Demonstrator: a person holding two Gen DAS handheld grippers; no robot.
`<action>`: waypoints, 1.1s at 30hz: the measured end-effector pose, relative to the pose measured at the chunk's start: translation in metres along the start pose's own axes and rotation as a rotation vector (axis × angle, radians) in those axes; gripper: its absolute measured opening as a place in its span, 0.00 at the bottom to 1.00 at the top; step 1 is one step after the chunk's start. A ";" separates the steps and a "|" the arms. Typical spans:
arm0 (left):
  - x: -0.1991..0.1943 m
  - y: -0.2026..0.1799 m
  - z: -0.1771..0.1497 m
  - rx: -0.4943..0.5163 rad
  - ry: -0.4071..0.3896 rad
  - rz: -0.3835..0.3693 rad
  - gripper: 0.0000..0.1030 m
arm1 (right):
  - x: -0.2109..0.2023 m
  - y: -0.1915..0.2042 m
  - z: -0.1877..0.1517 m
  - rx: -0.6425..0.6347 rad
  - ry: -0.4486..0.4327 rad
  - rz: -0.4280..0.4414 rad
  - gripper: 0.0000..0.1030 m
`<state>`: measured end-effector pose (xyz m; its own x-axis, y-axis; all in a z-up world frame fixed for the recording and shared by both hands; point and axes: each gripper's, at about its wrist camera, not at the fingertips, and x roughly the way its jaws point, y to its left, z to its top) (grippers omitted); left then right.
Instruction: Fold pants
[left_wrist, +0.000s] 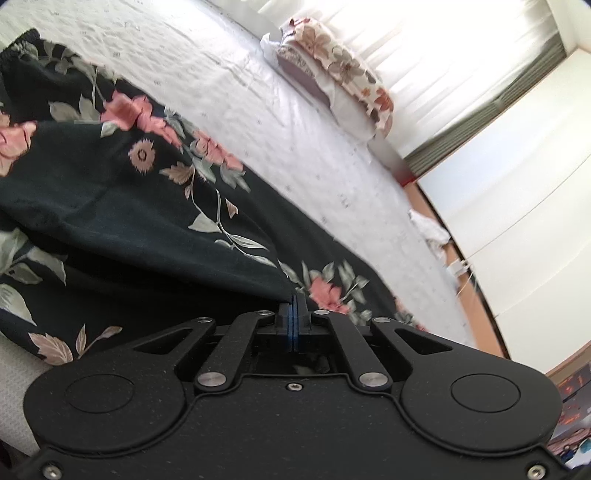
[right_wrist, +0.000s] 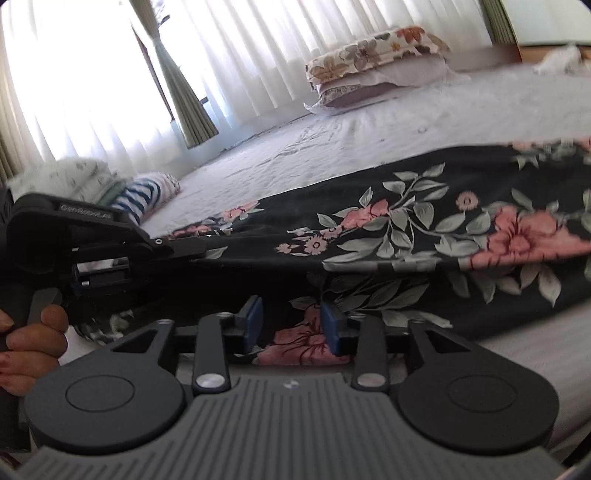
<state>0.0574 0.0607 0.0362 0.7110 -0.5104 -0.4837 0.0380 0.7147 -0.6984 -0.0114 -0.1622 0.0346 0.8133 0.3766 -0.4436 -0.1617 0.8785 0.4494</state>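
Black floral pants (left_wrist: 110, 192) lie spread on a white bed sheet (left_wrist: 258, 99). My left gripper (left_wrist: 294, 310) is shut on an edge of the pants and lifts a fold of the cloth. In the right wrist view the pants (right_wrist: 424, 229) stretch across the bed. My right gripper (right_wrist: 291, 321) is open, its blue pads on either side of a pink-flowered hem edge. The left gripper (right_wrist: 199, 253) shows at left in that view, held by a hand, pinching the pants.
Floral pillows (right_wrist: 373, 62) stack at the bed's head by white curtains (right_wrist: 240, 55). A striped garment (right_wrist: 140, 195) and a pale folded one (right_wrist: 66, 177) lie at far left. A wall (left_wrist: 517, 184) and wooden floor strip (left_wrist: 476, 295) run beside the bed.
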 end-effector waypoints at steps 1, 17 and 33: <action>-0.003 -0.003 0.002 0.004 -0.009 -0.005 0.00 | 0.000 -0.005 0.000 0.036 -0.015 0.015 0.72; -0.012 -0.003 -0.020 0.052 0.018 0.070 0.00 | 0.023 -0.058 0.038 0.295 -0.150 -0.288 0.21; -0.022 -0.002 -0.060 0.103 0.127 0.147 0.02 | -0.010 -0.028 0.000 0.041 -0.109 -0.496 0.04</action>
<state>-0.0004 0.0419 0.0162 0.6204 -0.4488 -0.6432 0.0167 0.8274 -0.5613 -0.0149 -0.1909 0.0268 0.8403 -0.1178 -0.5292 0.2793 0.9307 0.2362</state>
